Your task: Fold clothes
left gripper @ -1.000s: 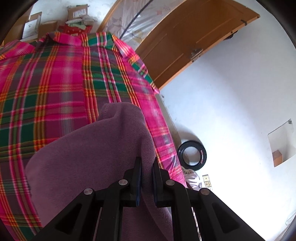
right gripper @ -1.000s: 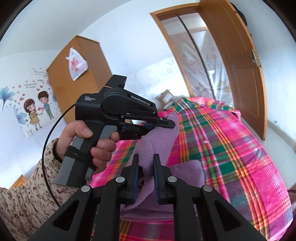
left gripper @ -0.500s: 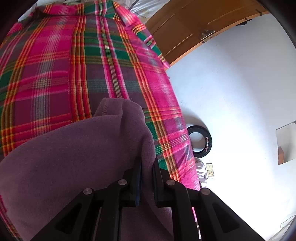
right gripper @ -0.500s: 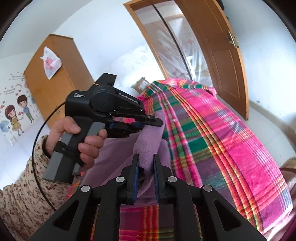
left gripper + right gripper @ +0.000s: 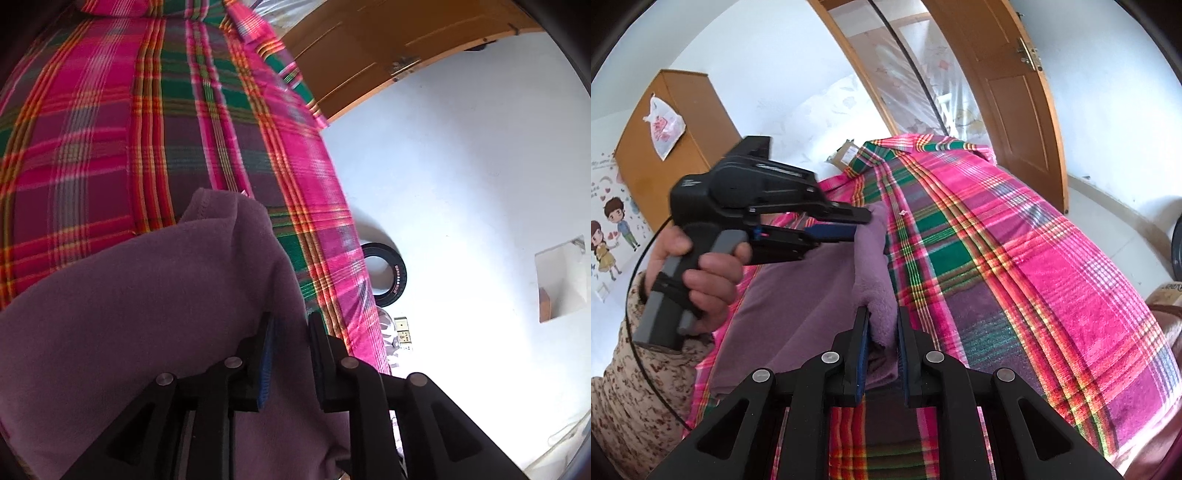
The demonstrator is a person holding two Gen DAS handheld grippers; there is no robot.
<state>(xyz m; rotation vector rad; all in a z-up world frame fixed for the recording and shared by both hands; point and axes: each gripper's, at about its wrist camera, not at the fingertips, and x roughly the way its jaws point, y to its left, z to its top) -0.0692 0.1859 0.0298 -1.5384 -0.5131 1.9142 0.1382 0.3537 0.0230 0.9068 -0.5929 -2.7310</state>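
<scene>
Purple fleece garment (image 5: 871,295) hangs bunched between both grippers over plaid blanket (image 5: 1015,258).

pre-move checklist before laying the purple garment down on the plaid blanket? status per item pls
1. Left gripper shut on purple garment: ok.
2. Right gripper shut on the garment's fleecy edge: ok.
3. Edge taut between the two grippers: ok, in the right wrist view.
4. Plaid blanket ahead free of clutter: ok in the part seen.
5. Lower layers lying flat: cannot tell.
6. Person's hand clear of fabric: ok.
</scene>
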